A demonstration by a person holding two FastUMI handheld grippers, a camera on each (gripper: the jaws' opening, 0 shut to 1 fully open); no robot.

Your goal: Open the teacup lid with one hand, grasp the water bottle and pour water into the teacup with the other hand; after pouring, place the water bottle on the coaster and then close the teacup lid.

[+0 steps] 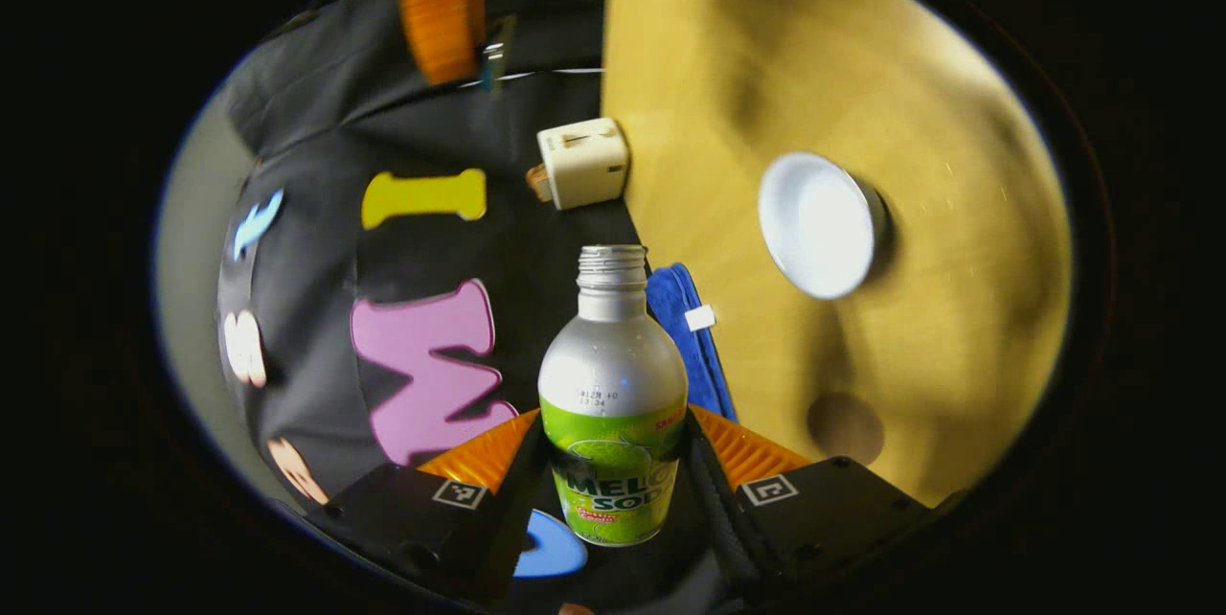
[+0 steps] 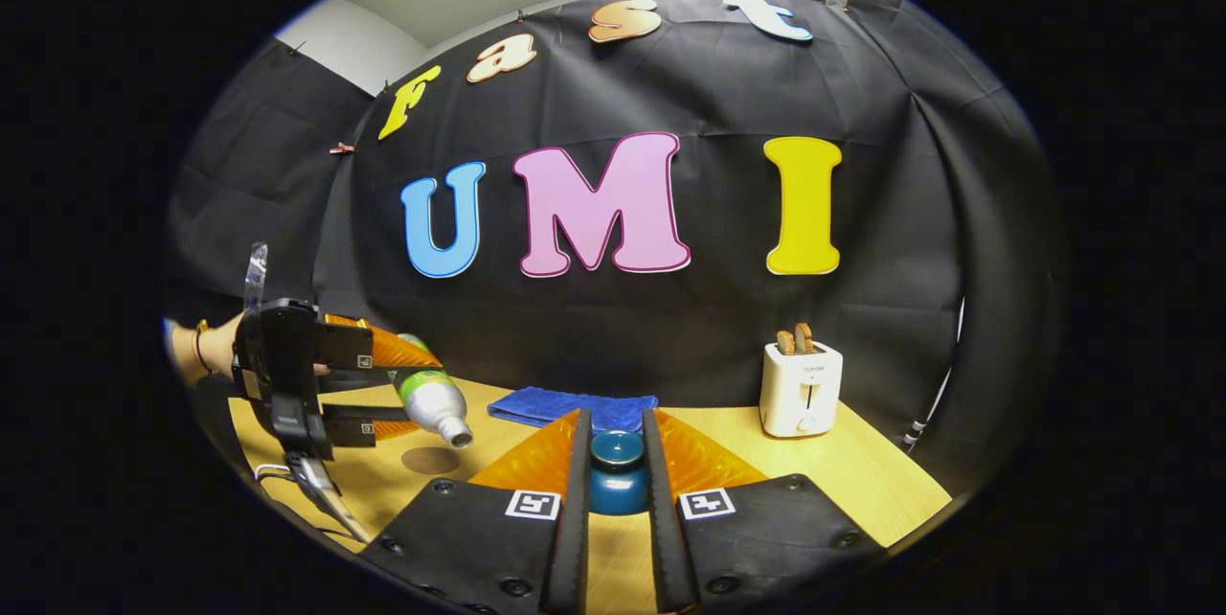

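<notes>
A silver bottle with a green label (image 1: 613, 404), cap off, sits between the fingers of my left gripper (image 1: 613, 428), which is shut on it. In the right gripper view the same bottle (image 2: 433, 397) is held above the table, tipped with its mouth pointing right and down. The open teacup (image 1: 820, 222), white inside, stands on the wooden table (image 1: 958, 328), to the right of the bottle's mouth. A round brown coaster (image 1: 845, 427) lies bare on the table. My right gripper (image 2: 614, 433) is shut on the teal teacup lid (image 2: 617, 476), held above the table.
A folded blue cloth (image 2: 572, 406) lies along the table's back edge near the wall. A white toaster (image 2: 801, 388) with toast in it stands at the back right. A person's hand (image 2: 206, 347) holds the left gripper (image 2: 378, 385) at the left. The coaster (image 2: 430, 460) lies below the bottle.
</notes>
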